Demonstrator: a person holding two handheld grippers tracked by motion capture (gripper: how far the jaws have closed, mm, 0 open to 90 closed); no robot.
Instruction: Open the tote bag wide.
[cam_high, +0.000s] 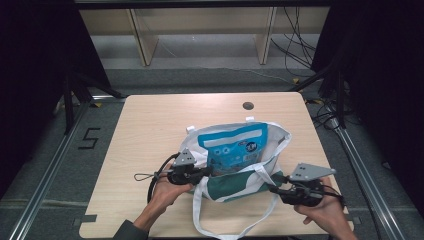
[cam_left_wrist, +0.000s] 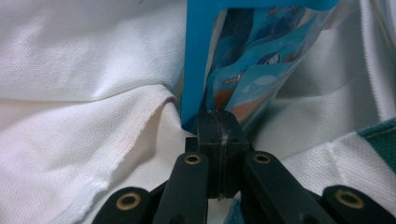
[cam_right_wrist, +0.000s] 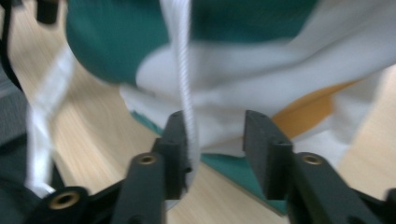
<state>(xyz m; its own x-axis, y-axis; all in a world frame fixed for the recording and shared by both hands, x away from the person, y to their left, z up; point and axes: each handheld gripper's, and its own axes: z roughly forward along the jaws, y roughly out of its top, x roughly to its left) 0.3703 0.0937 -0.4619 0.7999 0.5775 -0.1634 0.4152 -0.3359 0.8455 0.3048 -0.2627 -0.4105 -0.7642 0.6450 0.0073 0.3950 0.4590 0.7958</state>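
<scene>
One blue snack pouch (cam_high: 234, 150) stands in the mouth of one white and green tote bag (cam_high: 235, 182), which lies near the middle of the pale wooden counter (cam_high: 150, 125), toward the person's edge. The pouch carries a white label panel near its top and a small round logo below, but the print is too small to read in the high view; the left gripper view shows scraps of blue, white and orange artwork on the pouch (cam_left_wrist: 252, 60), with no legible word either. The plainest writing in sight is a dark figure "5" (cam_high: 89, 138) marked on the floor to the left of the counter. There are two tools, one in each hand. The left tool (cam_high: 202, 172) has its jaws pressed together at the left rim of the bag, right at the foot of the pouch (whether a fold of cloth or pouch film is caught between the pads cannot be made out). The right tool (cam_high: 275, 190) sits at the bag's lower right corner with its jaws standing moderately apart; one white strap (cam_right_wrist: 184, 70) runs down against the inner face of one jaw, unclamped. Two white handle loops show, one trailing over the counter's near edge (cam_high: 235, 227). One dark round hole (cam_high: 248, 105) marks the counter's far side.
</scene>
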